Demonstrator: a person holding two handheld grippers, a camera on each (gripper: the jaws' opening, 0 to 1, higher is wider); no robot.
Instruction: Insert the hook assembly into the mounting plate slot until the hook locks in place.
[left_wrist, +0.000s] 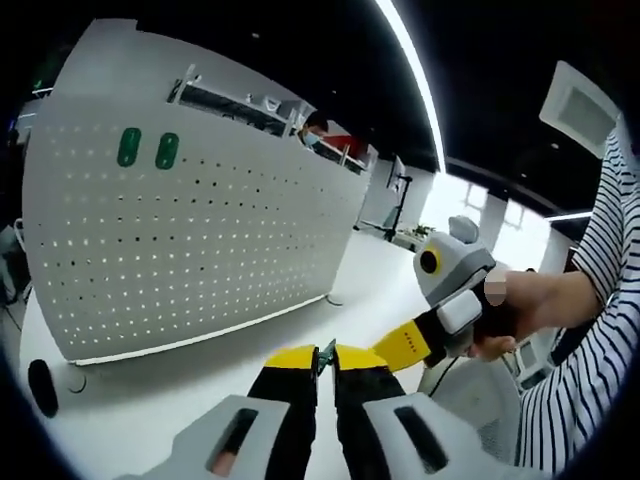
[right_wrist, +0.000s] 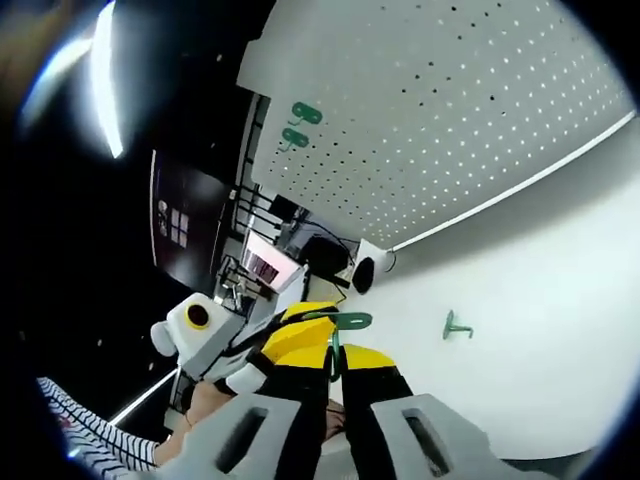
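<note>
Because both your grippers meet on one small green hook (right_wrist: 338, 330), the handover is where this can slip. Your right gripper (right_wrist: 335, 362) has its jaws closed together on the hook's stem, with the flat head sticking out above the tips. In the left gripper view, your left gripper (left_wrist: 325, 362) also has its jaws nearly together with a sliver of green between them, though you cannot tell from here how firmly it grips. If one side lets go early, the hook may drop onto the table (right_wrist: 560, 330). The pegboard (left_wrist: 180, 230) stands well apart, already carrying two green pieces (left_wrist: 147, 148). A spare hook (right_wrist: 455, 325) lies on the table. Approach tilted and the hook may jam rather than lock.
</note>
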